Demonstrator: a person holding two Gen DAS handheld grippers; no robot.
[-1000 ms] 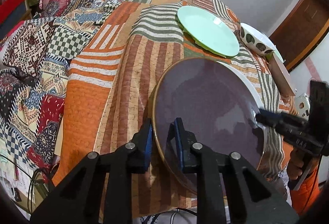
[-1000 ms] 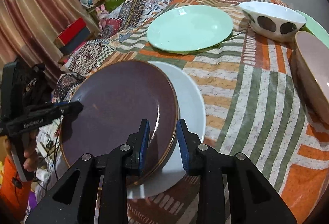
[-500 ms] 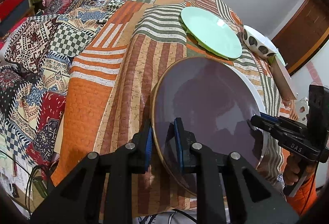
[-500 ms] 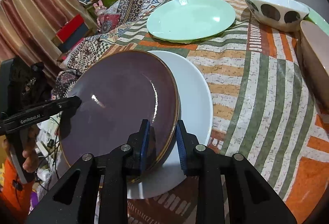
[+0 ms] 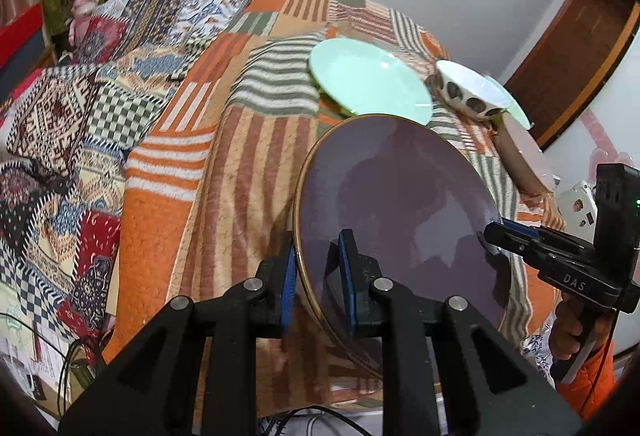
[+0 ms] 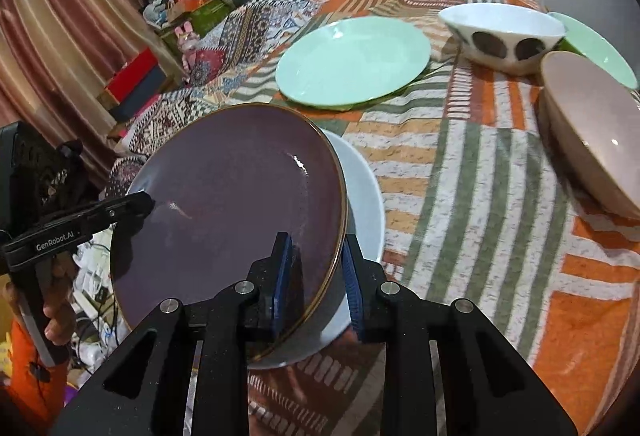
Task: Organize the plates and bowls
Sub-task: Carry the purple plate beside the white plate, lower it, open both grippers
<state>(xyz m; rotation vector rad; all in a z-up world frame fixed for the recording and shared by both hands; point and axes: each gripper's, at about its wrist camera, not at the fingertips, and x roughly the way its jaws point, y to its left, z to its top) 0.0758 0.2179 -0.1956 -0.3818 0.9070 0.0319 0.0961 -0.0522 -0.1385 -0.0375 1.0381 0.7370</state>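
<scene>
A purple plate with a gold rim (image 5: 400,204) (image 6: 232,212) hangs tilted above the patchwork bedspread, held from both sides. My left gripper (image 5: 316,276) is shut on its left rim, with the blue pads on either face. My right gripper (image 6: 316,272) is shut on the opposite rim. Each gripper also shows in the other's view: the right gripper (image 5: 496,236) at the plate's right edge, the left gripper (image 6: 140,202) at its left edge. A white plate (image 6: 364,188) lies on the bed just under the purple plate; the left wrist view hides it.
Farther back lie a mint green plate (image 5: 368,80) (image 6: 352,60), a white bowl with dark spots (image 5: 472,92) (image 6: 504,32), a tilted pink bowl (image 6: 592,128) and a second mint plate (image 6: 592,40). Boxes and toys crowd the far left. A person's hands hold both handles.
The purple plate has risen and tilted up off the white plate, carried by both grippers. The right jaws closed a little tighter on the rim.
</scene>
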